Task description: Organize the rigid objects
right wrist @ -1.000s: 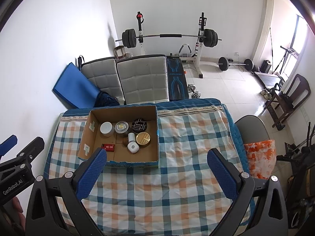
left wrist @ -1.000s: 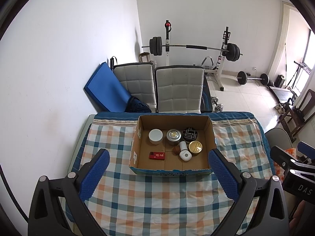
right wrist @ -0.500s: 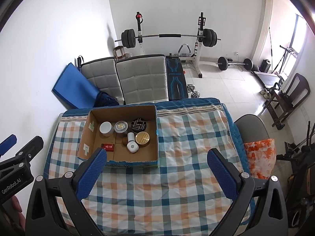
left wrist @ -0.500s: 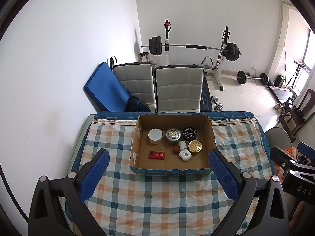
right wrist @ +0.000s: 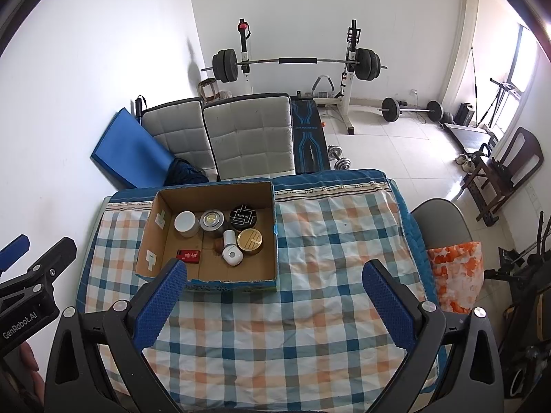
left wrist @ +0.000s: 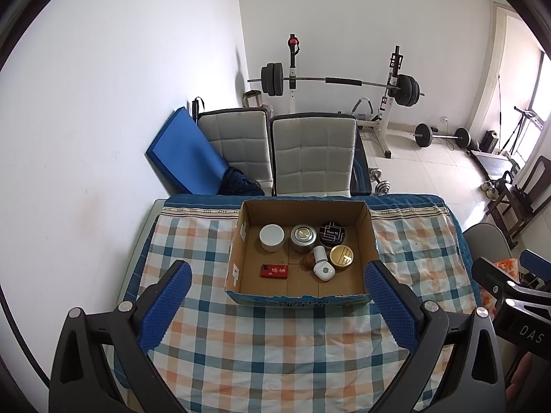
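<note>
- An open brown cardboard box [left wrist: 237, 272] sits on a desk covered with a checked cloth [left wrist: 275, 347], toward its far edge.
- Along the box's back wall, left to right: a white round jar [left wrist: 271, 237], a silver round tin [left wrist: 303, 238], a black round tin [left wrist: 332, 233].
- In front of them: a flat red packet [left wrist: 274, 271] at left; a white bottle lying down [left wrist: 322, 264] and a gold-lidded round tin [left wrist: 341, 256] at right.
- Two grey padded chairs [left wrist: 315, 153] stand behind the desk, with a barbell rack [left wrist: 339, 82] beyond.

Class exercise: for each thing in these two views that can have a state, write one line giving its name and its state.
Cardboard box: open-topped, upright on the table.
White jar: upright, lid on.
Gold-lidded tin: upright, closed.
White bottle: lying on its side.
Red packet: lying flat.
Left claw: open, empty.
Right claw: open, empty.
</note>
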### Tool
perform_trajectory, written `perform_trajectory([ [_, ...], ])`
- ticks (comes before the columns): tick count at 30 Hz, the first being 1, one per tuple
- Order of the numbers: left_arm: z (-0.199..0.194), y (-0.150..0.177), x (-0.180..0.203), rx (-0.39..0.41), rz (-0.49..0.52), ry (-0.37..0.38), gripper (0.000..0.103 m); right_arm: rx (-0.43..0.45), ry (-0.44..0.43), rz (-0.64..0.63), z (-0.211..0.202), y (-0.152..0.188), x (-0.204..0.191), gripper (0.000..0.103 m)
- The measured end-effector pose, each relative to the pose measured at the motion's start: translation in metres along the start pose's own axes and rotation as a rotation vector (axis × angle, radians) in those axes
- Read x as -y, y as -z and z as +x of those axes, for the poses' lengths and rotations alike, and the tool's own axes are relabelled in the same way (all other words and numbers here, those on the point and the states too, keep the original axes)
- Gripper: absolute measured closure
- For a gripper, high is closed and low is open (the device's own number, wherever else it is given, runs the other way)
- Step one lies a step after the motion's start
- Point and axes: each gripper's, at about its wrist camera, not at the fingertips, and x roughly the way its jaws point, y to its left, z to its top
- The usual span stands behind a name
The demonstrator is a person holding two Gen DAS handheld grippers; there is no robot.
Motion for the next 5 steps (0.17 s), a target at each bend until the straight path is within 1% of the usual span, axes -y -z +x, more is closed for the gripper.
perform_trajectory([
  [5,0.0008,0.0005,-0.0015,0.003,-0.001,-0.001,0.0,0.0,-0.001,0.001,0.0013,-0.0002,0.001,0.0],
])
